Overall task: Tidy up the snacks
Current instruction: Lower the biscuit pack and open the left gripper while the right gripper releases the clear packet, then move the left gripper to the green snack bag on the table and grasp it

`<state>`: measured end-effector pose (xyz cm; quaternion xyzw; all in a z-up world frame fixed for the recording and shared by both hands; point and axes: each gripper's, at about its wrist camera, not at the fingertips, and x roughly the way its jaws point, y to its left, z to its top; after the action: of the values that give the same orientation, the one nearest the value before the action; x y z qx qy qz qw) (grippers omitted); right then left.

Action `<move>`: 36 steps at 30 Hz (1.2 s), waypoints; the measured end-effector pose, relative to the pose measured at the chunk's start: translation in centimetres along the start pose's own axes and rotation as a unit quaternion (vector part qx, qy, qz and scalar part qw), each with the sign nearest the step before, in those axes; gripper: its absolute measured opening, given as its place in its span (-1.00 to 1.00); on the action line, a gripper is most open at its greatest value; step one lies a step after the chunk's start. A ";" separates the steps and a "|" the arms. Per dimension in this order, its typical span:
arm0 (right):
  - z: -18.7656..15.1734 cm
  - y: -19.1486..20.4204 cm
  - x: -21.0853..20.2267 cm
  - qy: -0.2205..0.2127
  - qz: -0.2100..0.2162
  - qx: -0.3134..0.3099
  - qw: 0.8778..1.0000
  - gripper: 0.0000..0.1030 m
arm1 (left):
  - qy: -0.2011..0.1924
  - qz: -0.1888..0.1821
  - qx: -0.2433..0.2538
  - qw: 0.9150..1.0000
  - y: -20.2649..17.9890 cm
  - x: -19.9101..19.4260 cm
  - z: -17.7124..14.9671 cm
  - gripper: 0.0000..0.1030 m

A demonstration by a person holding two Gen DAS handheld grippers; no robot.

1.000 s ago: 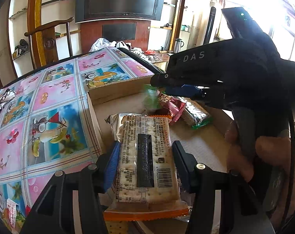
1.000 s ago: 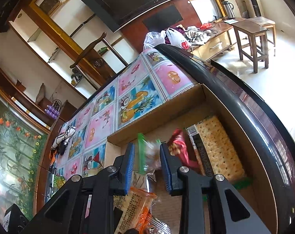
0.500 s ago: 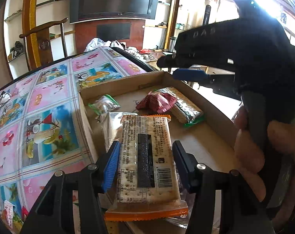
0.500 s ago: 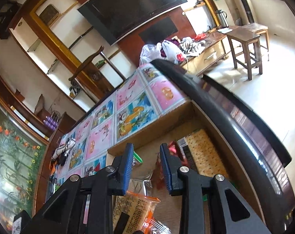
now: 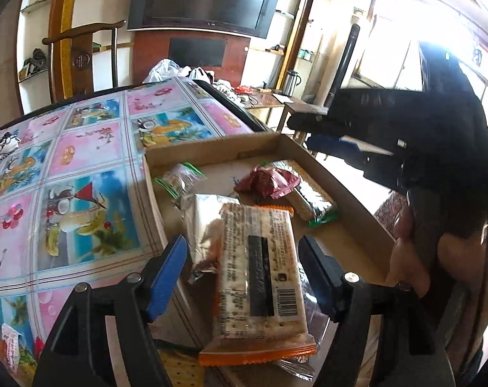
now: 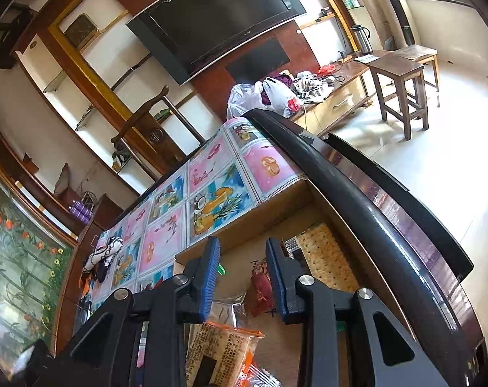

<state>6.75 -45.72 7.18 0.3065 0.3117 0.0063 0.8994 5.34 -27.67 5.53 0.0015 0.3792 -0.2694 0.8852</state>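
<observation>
A table with a fruit-print cloth carries a cardboard tray and, far left, perhaps patterned fabric

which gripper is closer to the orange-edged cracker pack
Left. The left gripper has its open fingers on either side of the orange-edged cracker pack; the right gripper is raised above the box's far end, empty.

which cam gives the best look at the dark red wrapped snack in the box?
Left wrist. The dark red snack lies fully in view there, crumpled, in the cardboard box, partly overlapping a green-edged cracker pack. In the right wrist view the right gripper has a finger covering part of the snack, so only its left part shows.
</observation>
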 end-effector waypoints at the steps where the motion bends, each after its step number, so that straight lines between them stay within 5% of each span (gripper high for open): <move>1: 0.0 0.1 0.0 0.000 0.000 -0.002 1.000 -0.38 | -0.003 0.001 -0.002 1.000 0.1 -0.3 0.1 0.38; 17: -0.9 3.1 0.9 0.011 0.007 -0.060 0.998 -0.28 | -0.013 0.028 -0.044 0.999 4.3 -3.8 0.9 0.40; 36: -2.3 4.9 1.8 0.023 0.007 -0.103 0.994 -0.20 | -0.031 0.094 -0.162 0.982 18.7 -9.7 -1.0 0.42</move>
<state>7.75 -40.12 7.52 0.2139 0.3282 0.0516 0.9186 8.10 -6.89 7.51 -0.1150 0.3888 -0.1198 0.9062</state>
